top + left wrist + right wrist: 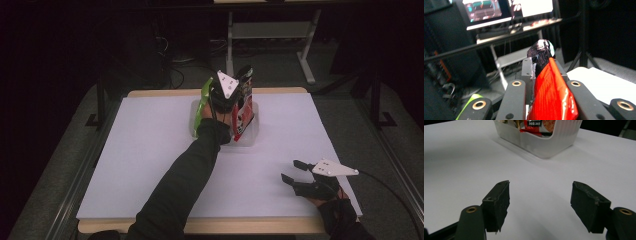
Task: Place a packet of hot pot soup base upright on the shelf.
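Note:
A red snack bag [243,112] with a dark top stands upright in a clear plastic bin [248,138] at the far middle of the table. My left gripper [231,89] is above the bin, shut on the bag's upper part. In the left gripper view the red bag [554,95] fills the gap between the jaws of that gripper [543,67], with its dark crumpled top poking out past them. A green bag [204,97] stands at the bin's left side. My right gripper [290,170] rests near the table's front right, open and with nothing in it [540,195].
White paper [150,150] covers the tabletop. In the right gripper view the bin [541,145] with its packets stands ahead, well beyond the jaws. Desk legs and cables lie behind the table, and monitors [486,12] glow on a far desk.

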Action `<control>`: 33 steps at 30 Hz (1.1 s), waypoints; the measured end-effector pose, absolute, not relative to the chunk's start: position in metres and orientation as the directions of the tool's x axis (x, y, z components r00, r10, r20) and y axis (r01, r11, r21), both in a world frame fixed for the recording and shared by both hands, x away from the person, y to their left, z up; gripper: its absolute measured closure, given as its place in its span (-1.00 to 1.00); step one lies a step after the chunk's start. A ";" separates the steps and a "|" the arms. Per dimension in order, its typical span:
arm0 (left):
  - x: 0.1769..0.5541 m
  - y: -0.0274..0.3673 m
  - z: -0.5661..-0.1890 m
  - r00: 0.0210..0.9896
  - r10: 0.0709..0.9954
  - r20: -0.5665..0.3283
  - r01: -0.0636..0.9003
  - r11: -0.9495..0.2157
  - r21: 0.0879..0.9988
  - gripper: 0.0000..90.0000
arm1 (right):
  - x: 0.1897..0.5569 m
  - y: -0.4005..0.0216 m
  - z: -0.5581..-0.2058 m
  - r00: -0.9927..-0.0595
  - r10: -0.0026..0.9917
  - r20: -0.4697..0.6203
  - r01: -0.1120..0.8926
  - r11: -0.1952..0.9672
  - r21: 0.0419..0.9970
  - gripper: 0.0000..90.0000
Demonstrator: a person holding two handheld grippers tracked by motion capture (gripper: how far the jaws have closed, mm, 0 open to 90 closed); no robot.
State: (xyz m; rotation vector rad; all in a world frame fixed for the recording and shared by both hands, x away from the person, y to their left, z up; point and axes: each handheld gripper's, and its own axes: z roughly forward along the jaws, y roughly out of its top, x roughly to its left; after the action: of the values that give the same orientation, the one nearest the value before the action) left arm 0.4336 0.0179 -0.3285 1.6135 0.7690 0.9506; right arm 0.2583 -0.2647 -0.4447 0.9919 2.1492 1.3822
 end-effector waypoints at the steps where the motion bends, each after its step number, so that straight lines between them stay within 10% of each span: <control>1: 0.432 0.017 -0.332 0.479 0.852 0.210 0.016 -0.248 0.969 0.70 | 0.258 -0.265 -0.445 -0.670 0.741 0.046 0.348 0.259 0.901 -0.31; 33: 0.420 0.042 -0.339 0.634 0.746 0.203 0.060 -0.310 0.949 0.48 | 0.258 -0.262 -0.445 -0.670 0.742 0.027 0.351 0.284 0.893 -0.27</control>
State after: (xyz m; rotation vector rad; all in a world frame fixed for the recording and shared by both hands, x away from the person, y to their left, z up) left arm 0.4195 0.0425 -0.3392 1.7720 0.6534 0.7895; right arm 0.2582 -0.2616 -0.4453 0.9837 2.1644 1.3505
